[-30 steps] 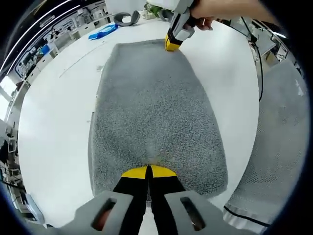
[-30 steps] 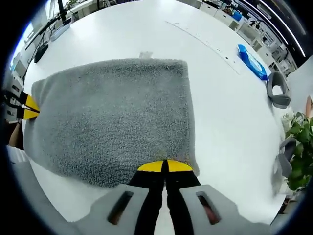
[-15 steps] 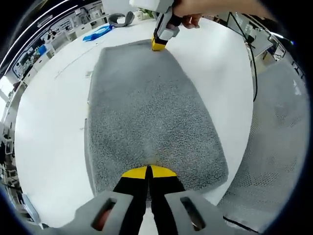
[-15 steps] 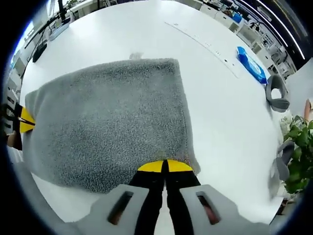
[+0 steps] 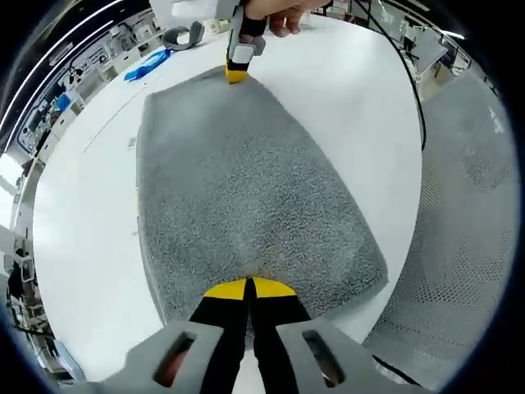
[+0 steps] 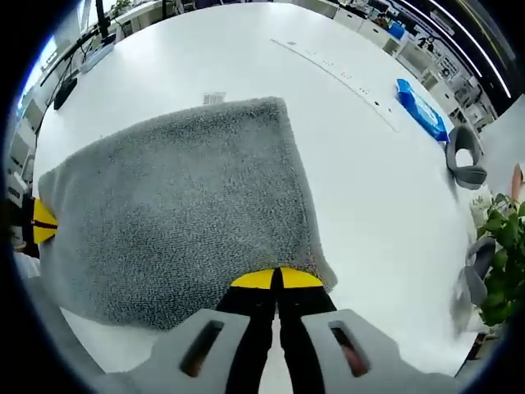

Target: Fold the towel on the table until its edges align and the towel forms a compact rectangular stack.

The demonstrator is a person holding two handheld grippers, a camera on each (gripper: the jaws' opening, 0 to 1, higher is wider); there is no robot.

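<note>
- The white bench carries the grey towel, which lies spread across its middle, partly folded.
- In the left gripper view the towel's long axis runs from the near edge away to the far one.
- Left claw is clamped shut on the near edge; right claw is clamped shut on the opposite edge.
- To fold well, I judge both edges should rise together, level and taut, so the corners meet squarely.

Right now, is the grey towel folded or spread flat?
Cannot tell for sure: the towel lies flat, both grippers pinching its near corners.
</note>
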